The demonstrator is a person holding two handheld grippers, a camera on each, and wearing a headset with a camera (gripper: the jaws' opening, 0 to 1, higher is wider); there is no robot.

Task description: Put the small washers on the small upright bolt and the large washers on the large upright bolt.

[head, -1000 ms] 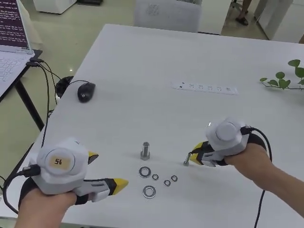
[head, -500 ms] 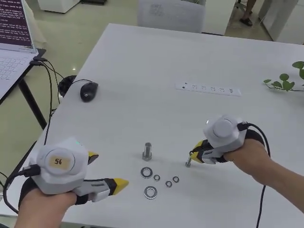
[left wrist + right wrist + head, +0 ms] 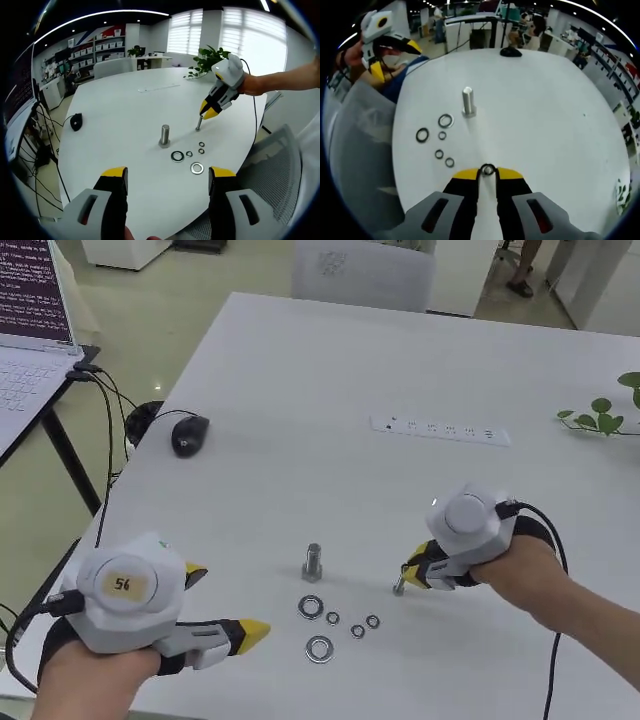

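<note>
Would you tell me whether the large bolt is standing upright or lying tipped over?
Upright: the large bolt stands on its wide head on the table, with its shank pointing up.

Bright daylight poured through the white slatted windows (image 3: pixel 240 35), upper right in the left gripper view; the matte white tabletop (image 3: pixel 300 380) carried soft shadows; fisheye edges bowed.

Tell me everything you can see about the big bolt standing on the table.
The large bolt is grey metal, standing upright on its wider head, shank pointing up, on the white table. No washer is on it; the washers lie flat nearby, on the person's side, apart from it. Only the table touches it.
</note>
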